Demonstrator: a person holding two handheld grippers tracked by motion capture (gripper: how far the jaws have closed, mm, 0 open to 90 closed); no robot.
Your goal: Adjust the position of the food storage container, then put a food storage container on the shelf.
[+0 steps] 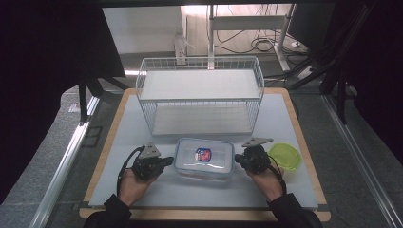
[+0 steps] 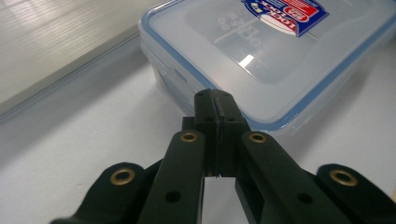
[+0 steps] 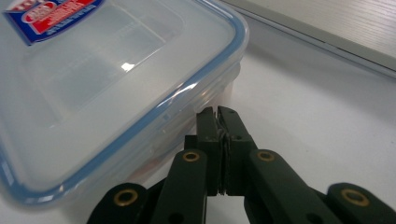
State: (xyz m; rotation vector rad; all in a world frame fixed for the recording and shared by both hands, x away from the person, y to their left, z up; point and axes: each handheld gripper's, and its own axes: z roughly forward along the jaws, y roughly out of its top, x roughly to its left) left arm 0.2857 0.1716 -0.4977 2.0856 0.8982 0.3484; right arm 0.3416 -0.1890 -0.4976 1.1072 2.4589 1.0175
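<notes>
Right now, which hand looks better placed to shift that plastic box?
Neither clearly. Left gripper and right gripper, both shut, flank the box at its short ends; likely they work together.

Wire basket [image 1: 199, 92], green bowl [image 1: 285, 156]

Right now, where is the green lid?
In the high view, the green lid lies on the table's right side, just right of the right tongs.

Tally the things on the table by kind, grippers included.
Clear lidded food container: 1
Green round container: 1
White wire rack: 1
Grippers: 2, left gripper and right gripper, both shut beside the clear container
Total: 5
</notes>
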